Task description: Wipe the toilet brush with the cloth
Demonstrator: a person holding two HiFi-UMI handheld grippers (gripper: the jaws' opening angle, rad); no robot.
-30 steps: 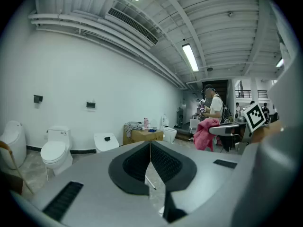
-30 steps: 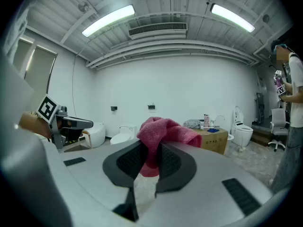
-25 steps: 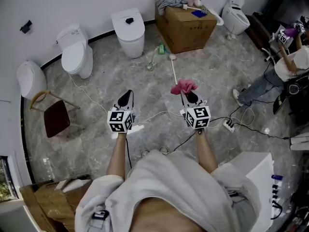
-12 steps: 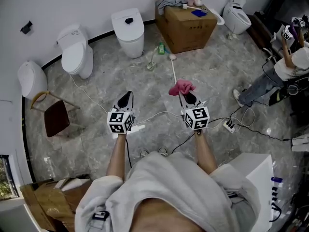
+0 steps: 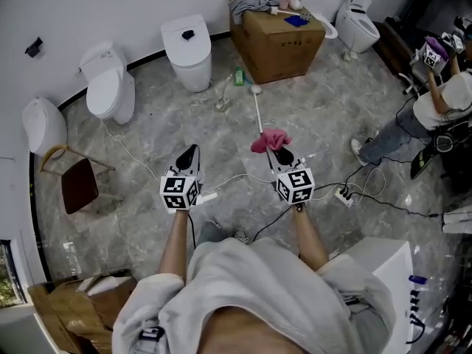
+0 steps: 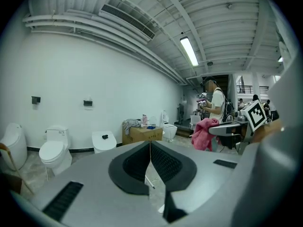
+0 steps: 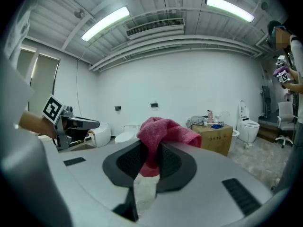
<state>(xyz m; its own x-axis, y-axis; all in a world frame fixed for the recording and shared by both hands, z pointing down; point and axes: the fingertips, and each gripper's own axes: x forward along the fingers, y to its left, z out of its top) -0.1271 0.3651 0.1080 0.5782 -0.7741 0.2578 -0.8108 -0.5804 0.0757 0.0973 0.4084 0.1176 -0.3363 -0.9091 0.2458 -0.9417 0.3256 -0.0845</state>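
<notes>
Three cameras on one tiled room.
My head view looks steeply down from above; each gripper view sits low, close behind its jaws, facing toward the far wall. All three catch the cardboard box.

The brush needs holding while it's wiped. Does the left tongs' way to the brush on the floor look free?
Probably yes: the brush lies in the open on the floor ahead. The left tongs are empty but shut, so they'd need to open first.
</notes>
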